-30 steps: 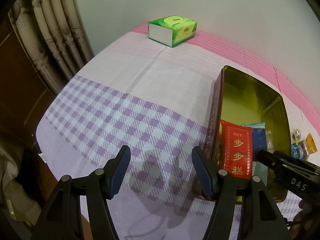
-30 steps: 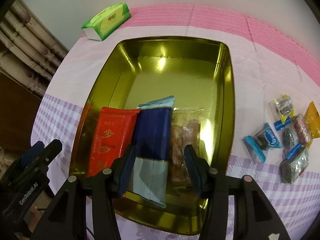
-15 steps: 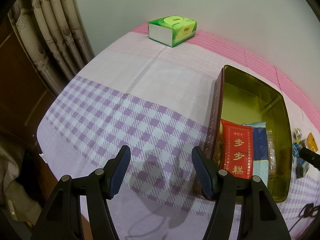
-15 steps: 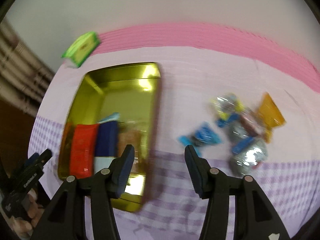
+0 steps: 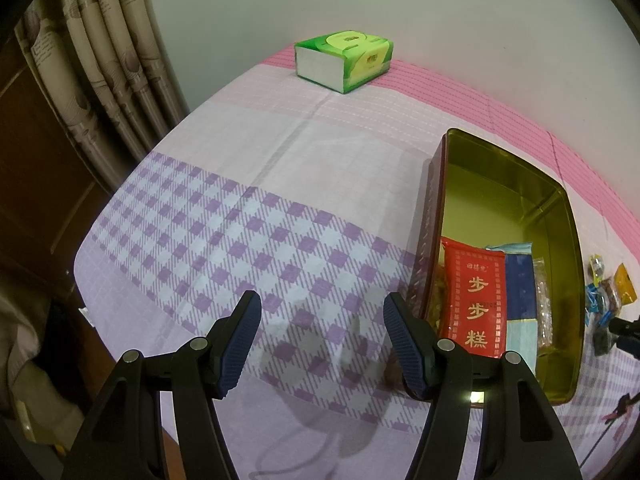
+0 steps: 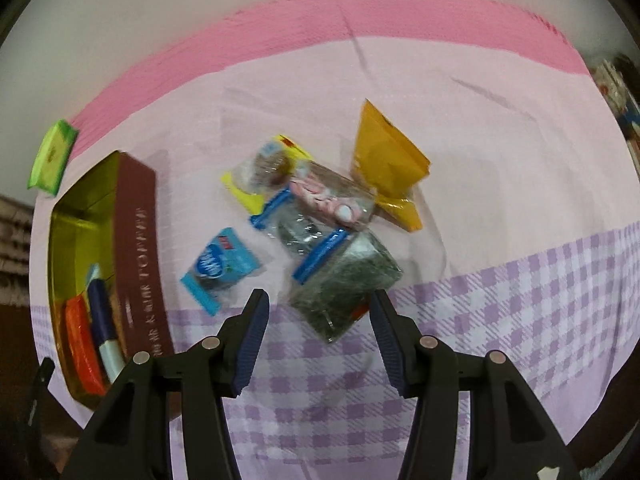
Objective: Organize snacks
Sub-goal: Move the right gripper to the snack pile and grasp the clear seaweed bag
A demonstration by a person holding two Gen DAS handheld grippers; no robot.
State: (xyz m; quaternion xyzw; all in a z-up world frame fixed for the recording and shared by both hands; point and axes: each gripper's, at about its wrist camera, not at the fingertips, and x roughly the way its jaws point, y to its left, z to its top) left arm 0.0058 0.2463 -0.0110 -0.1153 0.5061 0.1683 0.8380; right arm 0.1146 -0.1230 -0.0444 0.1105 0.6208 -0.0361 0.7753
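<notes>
Gold metal lines the inside of the open tin [image 5: 516, 196], which sits on the tabletop [image 5: 248, 184] under a cloth of pink bands and purple checks; its outer wall is dark red-brown with pale lettering [image 6: 138, 240]. Inside, at the near end, lie a red packet [image 5: 472, 300] with gold characters, a blue packet [image 5: 520, 304] touching its side, and a clear wrapper against the far wall, side by side. The left tongs [image 5: 322, 340] hang spread wide over bare checked cloth just beside the tin, with nothing between the pads. The right tongs [image 6: 320, 334] are also spread and empty, pointing steeply down over a loose heap of snacks lying on the cloth apart from the tin: a dark greenish packet in clear wrap [image 6: 348, 284] nearest the fingertips, a light blue packet [image 6: 222, 270] between the heap and the tin, a clear bag with blue edges [image 6: 298, 228], a pink-and-white sweet [image 6: 328, 200], a yellow-backed wrapper [image 6: 264, 172] and an orange pouch [image 6: 384, 160] farthest back. The snacks overlap one another, and this view is slightly blurred. A green tissue pack [image 5: 344, 60] rests at the far edge near the wall, well apart from everything else, and a patterned curtain [image 5: 108, 64] hangs beside the tabletop.
</notes>
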